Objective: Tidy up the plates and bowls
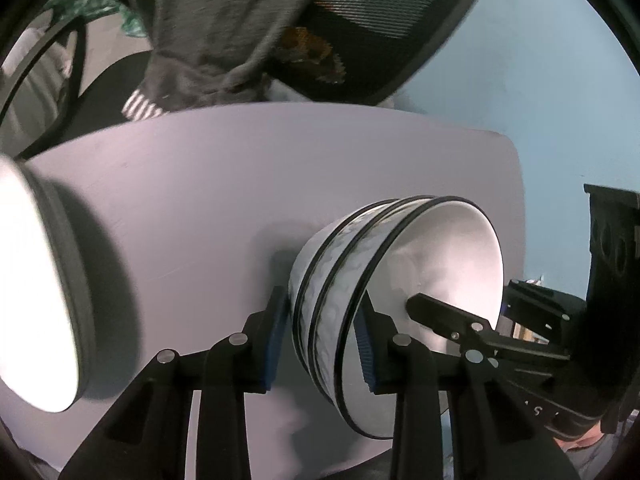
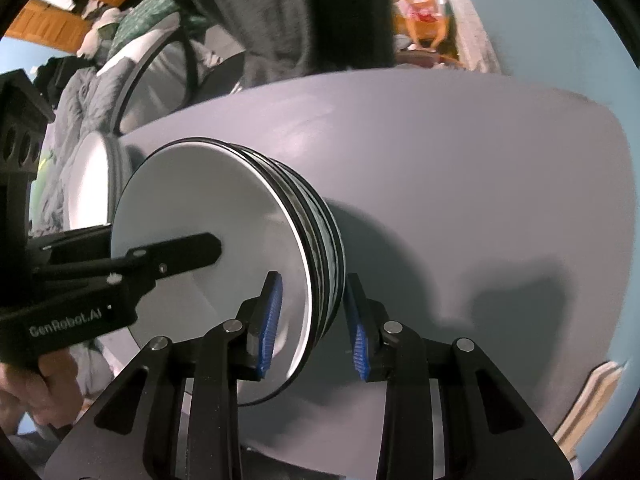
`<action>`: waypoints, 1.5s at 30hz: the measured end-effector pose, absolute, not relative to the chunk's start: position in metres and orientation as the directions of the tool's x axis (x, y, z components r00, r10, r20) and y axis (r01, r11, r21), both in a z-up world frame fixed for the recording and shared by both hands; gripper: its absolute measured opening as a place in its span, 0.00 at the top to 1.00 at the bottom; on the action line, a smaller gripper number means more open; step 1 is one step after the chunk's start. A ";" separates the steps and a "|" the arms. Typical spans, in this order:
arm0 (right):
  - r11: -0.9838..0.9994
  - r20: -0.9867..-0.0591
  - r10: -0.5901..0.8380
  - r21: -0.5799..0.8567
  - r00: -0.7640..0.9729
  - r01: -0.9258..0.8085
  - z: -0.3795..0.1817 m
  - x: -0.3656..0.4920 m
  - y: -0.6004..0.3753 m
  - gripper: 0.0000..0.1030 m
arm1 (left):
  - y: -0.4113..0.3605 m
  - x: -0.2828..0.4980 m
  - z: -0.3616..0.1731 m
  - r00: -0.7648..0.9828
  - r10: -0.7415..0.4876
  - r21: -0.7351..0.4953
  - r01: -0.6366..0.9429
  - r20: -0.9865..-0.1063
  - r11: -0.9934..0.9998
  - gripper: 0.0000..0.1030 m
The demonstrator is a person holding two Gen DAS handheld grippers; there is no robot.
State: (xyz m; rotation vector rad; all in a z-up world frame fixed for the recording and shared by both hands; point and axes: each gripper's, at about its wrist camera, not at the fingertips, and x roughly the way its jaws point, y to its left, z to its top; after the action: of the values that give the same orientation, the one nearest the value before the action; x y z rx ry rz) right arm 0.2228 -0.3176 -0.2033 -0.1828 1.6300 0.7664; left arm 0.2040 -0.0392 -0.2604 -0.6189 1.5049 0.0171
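A stack of white bowls (image 1: 340, 280) with black rims and grey pattern bands stands on the grey table (image 1: 200, 184). My left gripper (image 1: 322, 344) straddles the near wall of the stack, one blue pad outside and one inside, closed on it. My right gripper (image 2: 314, 324) straddles the opposite wall of the same stack (image 2: 224, 240); a small gap shows beside its right pad. Each gripper's finger shows inside the bowl in the other's view. A stack of white plates (image 1: 36, 280) with a grey rim stands to the left; it also shows in the right wrist view (image 2: 90, 184).
A black mesh office chair (image 1: 380, 28) with grey clothing draped on it stands behind the table. The table's far right corner (image 1: 508, 148) borders a light blue wall. Bedding and clutter (image 2: 80, 92) lie beyond the table's left side.
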 end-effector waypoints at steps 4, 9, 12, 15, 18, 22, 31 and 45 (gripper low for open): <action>0.764 -0.917 0.312 0.398 -0.249 -0.508 -0.206 0.205 -0.303 0.71 | -0.023 0.180 -0.260 0.097 -0.345 -0.353 -0.412 -0.934 0.840 0.70; 0.769 -0.916 0.305 0.399 -0.261 -0.499 -0.207 0.186 -0.284 0.71 | -0.011 0.153 -0.258 0.090 -0.333 -0.338 -0.432 -0.939 0.836 0.70; 0.772 -0.918 0.301 0.394 -0.260 -0.499 -0.208 0.180 -0.277 0.71 | -0.010 0.145 -0.258 0.089 -0.333 -0.338 -0.434 -0.939 0.835 0.70; 0.785 -0.921 0.300 0.386 -0.249 -0.484 -0.208 0.181 -0.276 0.72 | -0.008 0.142 -0.260 0.088 -0.353 -0.354 -0.444 -0.932 0.823 0.70; 0.795 -0.917 0.305 0.395 -0.258 -0.460 -0.210 0.187 -0.277 0.72 | -0.009 0.142 -0.261 0.079 -0.357 -0.353 -0.446 -0.931 0.822 0.70; 0.789 -0.910 0.317 0.410 -0.268 -0.457 -0.212 0.184 -0.278 0.72 | -0.011 0.141 -0.259 0.082 -0.336 -0.337 -0.440 -0.938 0.833 0.69; 0.778 -0.900 0.319 0.428 -0.298 -0.460 -0.213 0.188 -0.279 0.72 | -0.013 0.139 -0.256 0.075 -0.322 -0.321 -0.444 -0.944 0.837 0.69; 0.797 -0.896 0.333 0.434 -0.295 -0.420 -0.216 0.186 -0.279 0.74 | -0.014 0.150 -0.259 0.042 -0.352 -0.337 -0.409 -0.935 0.848 0.69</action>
State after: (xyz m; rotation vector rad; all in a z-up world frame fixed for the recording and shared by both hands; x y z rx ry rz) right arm 0.1863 -0.2792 -0.2156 -0.0680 1.7189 0.7373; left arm 0.1495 -0.0141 -0.2590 -0.6201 1.5602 0.0485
